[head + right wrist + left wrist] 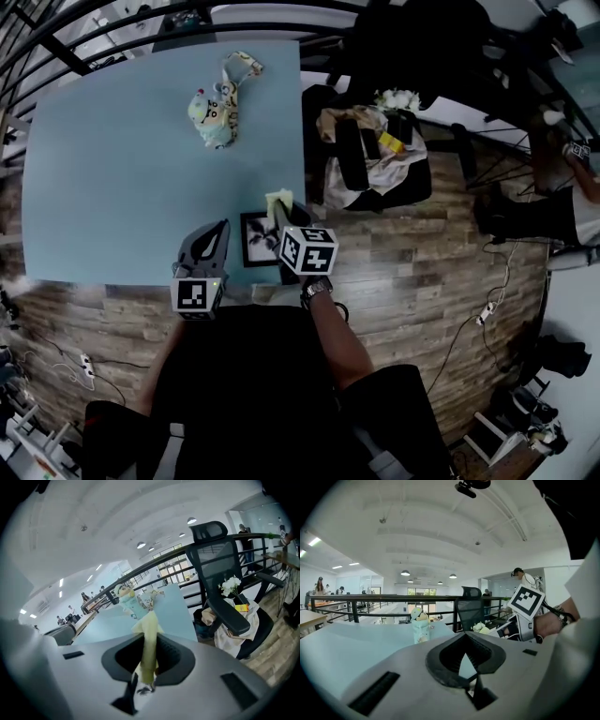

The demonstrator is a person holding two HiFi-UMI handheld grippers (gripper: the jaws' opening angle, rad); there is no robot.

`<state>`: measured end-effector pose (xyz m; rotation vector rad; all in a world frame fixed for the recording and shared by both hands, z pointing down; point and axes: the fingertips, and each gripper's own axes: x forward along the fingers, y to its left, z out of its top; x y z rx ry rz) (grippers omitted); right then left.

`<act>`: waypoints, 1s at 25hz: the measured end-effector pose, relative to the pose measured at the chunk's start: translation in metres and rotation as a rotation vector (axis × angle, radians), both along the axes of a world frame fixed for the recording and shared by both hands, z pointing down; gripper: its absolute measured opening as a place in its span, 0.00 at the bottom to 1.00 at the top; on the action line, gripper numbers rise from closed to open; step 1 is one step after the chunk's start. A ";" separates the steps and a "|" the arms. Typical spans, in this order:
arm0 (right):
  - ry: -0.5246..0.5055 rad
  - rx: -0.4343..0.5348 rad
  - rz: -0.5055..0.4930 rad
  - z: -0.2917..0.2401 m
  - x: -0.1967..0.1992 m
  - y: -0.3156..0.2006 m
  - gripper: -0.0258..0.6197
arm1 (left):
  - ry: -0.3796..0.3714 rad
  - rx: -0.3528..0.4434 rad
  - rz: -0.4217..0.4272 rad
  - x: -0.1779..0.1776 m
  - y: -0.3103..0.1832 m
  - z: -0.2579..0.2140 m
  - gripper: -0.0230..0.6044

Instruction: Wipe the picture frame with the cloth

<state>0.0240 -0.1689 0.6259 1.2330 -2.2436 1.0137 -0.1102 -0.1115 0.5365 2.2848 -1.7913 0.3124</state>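
Note:
A black picture frame (258,240) with a white mat lies flat near the front right corner of the light blue table (122,178). My right gripper (282,216) hovers over the frame's right side and is shut on a pale yellow cloth (277,200); its marker cube hides part of the frame. In the right gripper view the cloth (149,651) stands pinched between the jaws. Just left of the frame, my left gripper (222,229) points up the table, shut with nothing in it. From the left gripper view (465,635) the frame (508,627) shows beside the right hand.
A pastel plush toy (217,108) with a patterned strap sits at the table's far side, also seen as the toy (420,625) and the toy (127,599). An office chair (375,155) piled with cloth and flowers stands right of the table. A black railing runs behind. Cables lie on the wooden floor.

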 end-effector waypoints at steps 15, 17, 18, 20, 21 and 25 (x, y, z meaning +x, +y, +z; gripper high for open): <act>-0.105 0.377 0.065 -0.161 -0.006 0.023 0.13 | 0.029 0.158 0.025 -0.015 -0.002 -0.063 0.03; -0.127 0.417 0.081 -0.180 0.000 0.026 0.13 | 0.032 0.181 0.021 -0.017 -0.002 -0.075 0.03; -0.139 0.434 0.089 -0.189 0.003 0.026 0.13 | 0.036 0.195 0.017 -0.018 -0.004 -0.080 0.03; -0.171 0.461 0.109 -0.204 0.010 0.027 0.13 | 0.039 0.223 0.003 -0.020 -0.006 -0.091 0.03; -0.190 0.470 0.123 -0.210 0.014 0.028 0.13 | 0.039 0.235 -0.005 -0.022 -0.007 -0.097 0.03; -0.212 0.493 0.152 -0.220 0.021 0.035 0.13 | 0.044 0.274 -0.032 -0.032 -0.004 -0.119 0.03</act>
